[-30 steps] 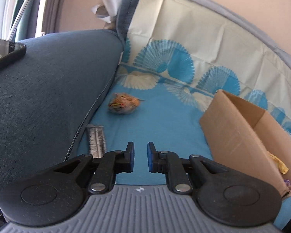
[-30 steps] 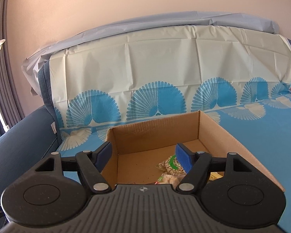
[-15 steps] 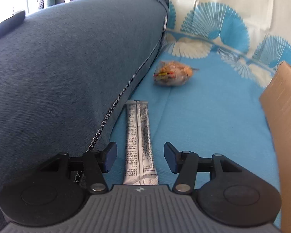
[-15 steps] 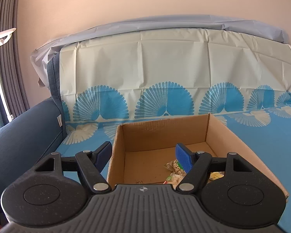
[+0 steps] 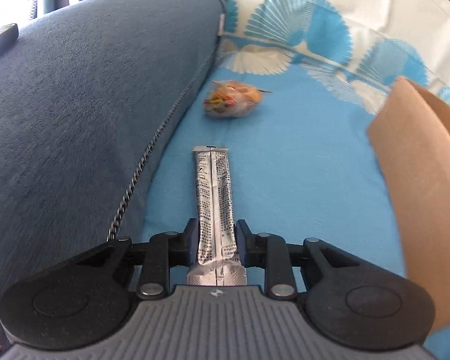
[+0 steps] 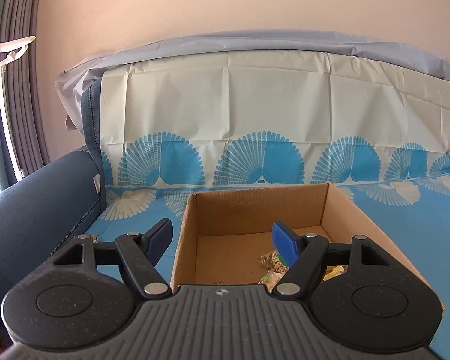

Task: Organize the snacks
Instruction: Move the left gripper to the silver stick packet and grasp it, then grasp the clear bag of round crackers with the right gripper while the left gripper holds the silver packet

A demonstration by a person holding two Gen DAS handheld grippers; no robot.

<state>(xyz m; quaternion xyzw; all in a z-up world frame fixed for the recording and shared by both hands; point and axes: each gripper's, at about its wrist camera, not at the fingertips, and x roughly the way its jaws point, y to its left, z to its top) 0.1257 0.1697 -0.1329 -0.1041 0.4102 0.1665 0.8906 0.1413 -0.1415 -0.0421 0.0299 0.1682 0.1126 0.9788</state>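
Two snacks lie on the blue sofa cover: a silver stick packet (image 5: 214,207), pinched at its near end by the just-closing left gripper (image 5: 215,241), and a clear wrapped snack (image 5: 232,99) farther off. The right gripper (image 6: 222,240) hangs spread over the cardboard box (image 6: 255,210).

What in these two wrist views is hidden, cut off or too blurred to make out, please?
- Silver stick packet: print too small to read; near end hidden under left gripper, left wrist view.
- Cardboard box: front contents hidden by right gripper, right wrist view.
- Dark object on the armrest: cut by left edge.
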